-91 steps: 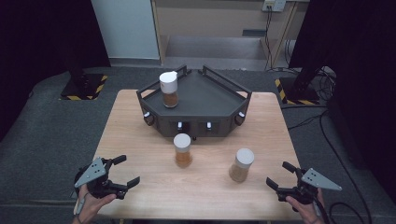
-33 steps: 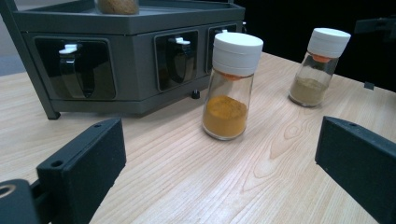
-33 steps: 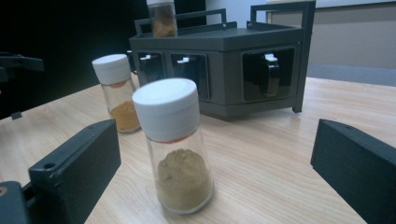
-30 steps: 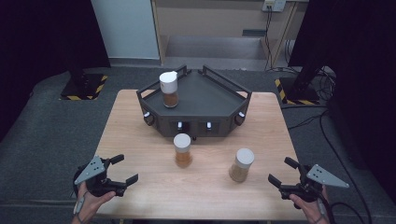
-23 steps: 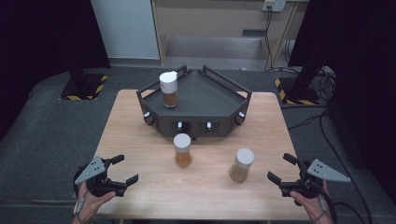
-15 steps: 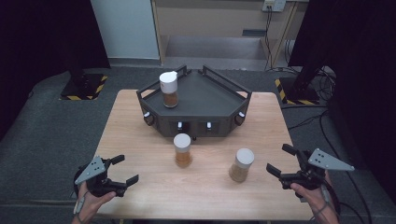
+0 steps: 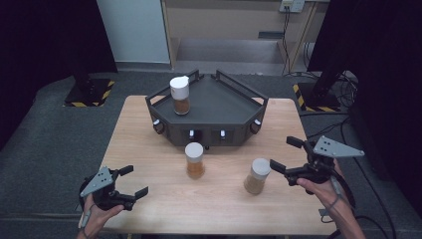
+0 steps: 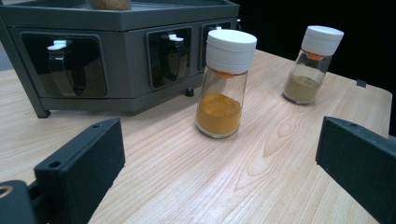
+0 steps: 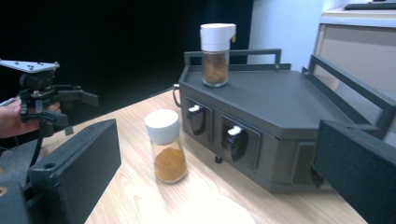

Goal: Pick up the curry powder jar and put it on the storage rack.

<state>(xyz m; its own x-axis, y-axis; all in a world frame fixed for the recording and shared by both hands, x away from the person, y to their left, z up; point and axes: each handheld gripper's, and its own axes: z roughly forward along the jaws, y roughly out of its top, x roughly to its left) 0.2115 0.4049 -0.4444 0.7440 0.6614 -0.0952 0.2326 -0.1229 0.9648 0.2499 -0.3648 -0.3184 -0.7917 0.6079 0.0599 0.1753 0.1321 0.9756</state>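
Note:
Three white-capped spice jars are in play. An orange-powder jar (image 7: pixel 194 160) stands mid-table, a tan-powder jar (image 7: pixel 257 176) to its right, and a brown-powder jar (image 7: pixel 180 95) on top of the dark rack (image 7: pixel 224 102). My right gripper (image 7: pixel 281 153) is open just right of the tan jar, not touching it. My left gripper (image 7: pixel 135 180) is open near the front left edge, holding nothing. The left gripper view shows the orange jar (image 8: pixel 226 84) ahead of the open left gripper (image 8: pixel 222 144), with the tan jar (image 8: pixel 314 65) farther right. The right gripper view has the orange jar (image 9: pixel 167 147) ahead of the open right gripper (image 9: pixel 219 144).
The rack (image 8: pixel 116 51) has several dark front slots with small white-topped handles and raised rails at the back. The wooden table (image 7: pixel 144 139) ends close behind both hands. In the right gripper view the left gripper (image 9: pixel 46 98) sits far off at the left.
My right gripper has moved left and forward from the table's right edge toward the tan jar, still open. The left gripper and all three jars have stayed put.

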